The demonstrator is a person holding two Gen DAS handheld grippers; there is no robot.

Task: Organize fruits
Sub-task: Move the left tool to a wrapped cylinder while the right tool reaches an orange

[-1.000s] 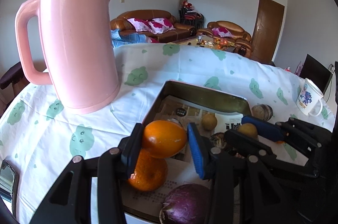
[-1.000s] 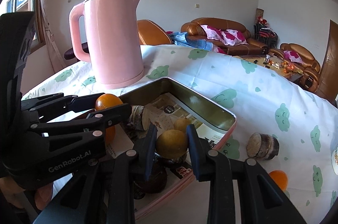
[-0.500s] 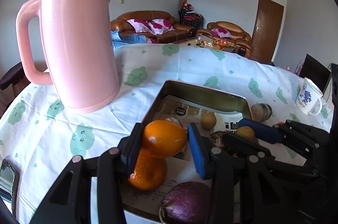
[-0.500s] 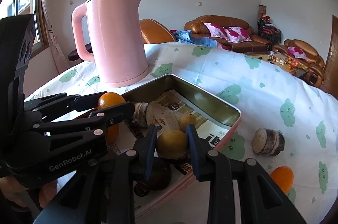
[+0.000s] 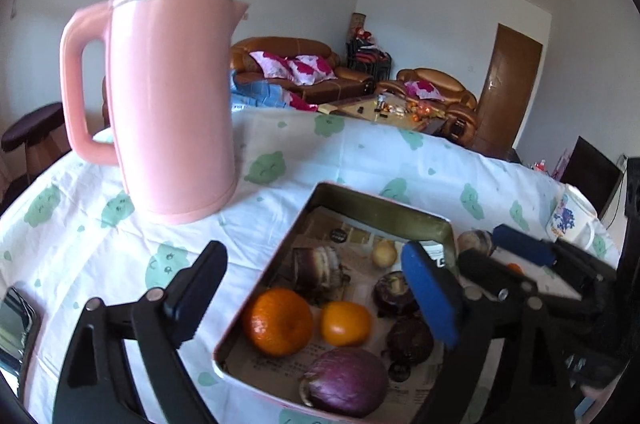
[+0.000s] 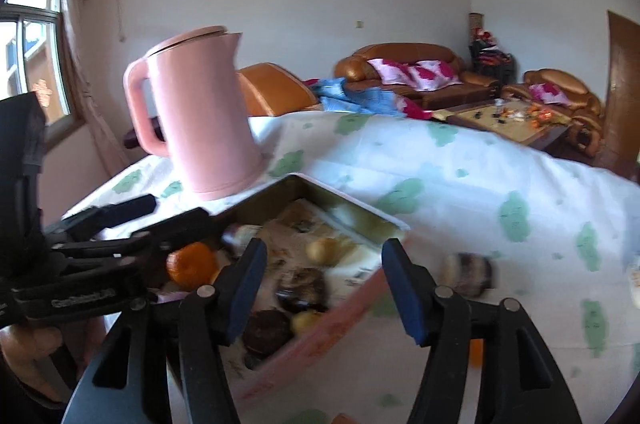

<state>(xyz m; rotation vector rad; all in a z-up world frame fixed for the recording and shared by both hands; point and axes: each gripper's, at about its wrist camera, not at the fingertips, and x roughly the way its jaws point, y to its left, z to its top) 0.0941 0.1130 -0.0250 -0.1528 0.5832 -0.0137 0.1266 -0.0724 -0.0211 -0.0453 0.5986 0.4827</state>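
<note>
A metal tray [image 5: 384, 200] lined with newspaper sits on the table. It holds two oranges [image 5: 278, 321] [image 5: 346, 323], a purple fruit [image 5: 344, 382], dark round fruits [image 5: 394, 294] and a small yellow fruit [image 5: 383, 253]. My left gripper [image 5: 320, 288] is open and empty above the tray's near left corner. My right gripper [image 6: 324, 288] is open and empty above the tray's [image 6: 360, 214] right side; a yellow fruit [image 6: 306, 320] lies below it. The right gripper also shows in the left wrist view [image 5: 504, 260].
A tall pink kettle [image 5: 172, 104] stands left of the tray on the white cloth with green prints. A brown round piece [image 6: 468, 272] and an orange [image 6: 476, 352] lie on the cloth right of the tray. A mug [image 5: 568, 220] stands at the far right.
Both grippers have opened and pulled back. The orange from the left gripper and the yellow fruit from the right gripper now lie in the tray.
</note>
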